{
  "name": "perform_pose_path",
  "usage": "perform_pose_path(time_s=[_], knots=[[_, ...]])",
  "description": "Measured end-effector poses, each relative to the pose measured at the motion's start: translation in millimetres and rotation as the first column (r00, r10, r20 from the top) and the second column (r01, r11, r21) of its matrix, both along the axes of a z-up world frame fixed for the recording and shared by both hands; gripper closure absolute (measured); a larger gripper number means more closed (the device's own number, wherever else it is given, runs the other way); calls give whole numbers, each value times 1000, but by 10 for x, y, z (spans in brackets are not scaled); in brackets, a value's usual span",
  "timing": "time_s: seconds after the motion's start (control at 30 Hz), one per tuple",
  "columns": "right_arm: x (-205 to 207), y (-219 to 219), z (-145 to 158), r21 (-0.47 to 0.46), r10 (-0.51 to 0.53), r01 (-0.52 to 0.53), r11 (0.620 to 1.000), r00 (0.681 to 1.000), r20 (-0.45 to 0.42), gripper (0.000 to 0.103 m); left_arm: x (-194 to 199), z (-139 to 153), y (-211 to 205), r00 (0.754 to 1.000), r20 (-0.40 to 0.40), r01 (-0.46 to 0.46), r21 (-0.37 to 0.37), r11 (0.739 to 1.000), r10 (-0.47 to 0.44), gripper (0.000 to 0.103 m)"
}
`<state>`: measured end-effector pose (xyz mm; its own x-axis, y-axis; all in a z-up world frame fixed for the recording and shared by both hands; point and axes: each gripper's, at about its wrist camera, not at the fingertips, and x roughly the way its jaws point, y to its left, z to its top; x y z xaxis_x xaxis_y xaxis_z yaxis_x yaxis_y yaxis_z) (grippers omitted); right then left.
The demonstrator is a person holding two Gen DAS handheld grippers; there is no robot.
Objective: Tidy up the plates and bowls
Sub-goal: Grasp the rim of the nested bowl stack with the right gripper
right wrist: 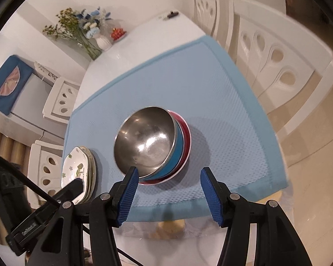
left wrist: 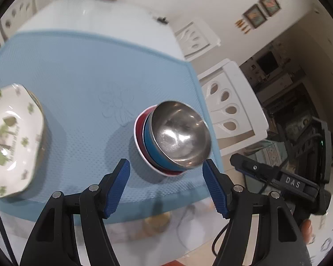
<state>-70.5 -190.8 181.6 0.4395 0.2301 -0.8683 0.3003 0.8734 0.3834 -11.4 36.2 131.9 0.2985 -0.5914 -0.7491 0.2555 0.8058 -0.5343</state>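
Steel bowl stack [left wrist: 177,137] on mat [left wrist: 77,77]: light, stiff, slick | grip top rim | left gripper [left wrist: 166,186], right gripper [right wrist: 167,194] spread, empty | floral plates [left wrist: 11,137] fragile

My left gripper [left wrist: 166,166] and my right gripper [right wrist: 167,175] both point steeply downward, their fingers spread apart, holding nothing.

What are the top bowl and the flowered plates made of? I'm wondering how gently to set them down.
Top bowl: polished steel by its look, with mirror-like glare inside and a blue outer wall. Flowered plates: probably glazed ceramic, glossy white with a printed pattern.
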Motion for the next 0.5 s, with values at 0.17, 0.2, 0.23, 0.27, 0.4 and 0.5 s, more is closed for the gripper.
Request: perform_pose_path(time_s=[0.17,0.2,0.23,0.27,0.4,0.5], knots=[[274,-158,-307,79,12,-7,997,998,-67,47,215,-235,-124,998,-52,-39,24,999,40,37],[322,-179,-360,92,16,-8,996,997,-77,47,265,-295,-150,997,-66,-48,33,998,50,37],[378,-198,-435,110,19,-9,994,996,-89,47,300,-342,-163,995,-77,-56,41,998,59,37],[414,-215,-490,124,19,-7,992,995,-98,47,343,-406,-185,994,-90,-64,48,997,68,37],[558,-251,-710,179,36,-14,984,992,-122,47,444,-571,-203,987,-122,-96,54,994,102,37],[631,-228,-827,183,58,-32,983,989,-135,47,498,-679,-206,982,-146,-112,47,993,118,37]])
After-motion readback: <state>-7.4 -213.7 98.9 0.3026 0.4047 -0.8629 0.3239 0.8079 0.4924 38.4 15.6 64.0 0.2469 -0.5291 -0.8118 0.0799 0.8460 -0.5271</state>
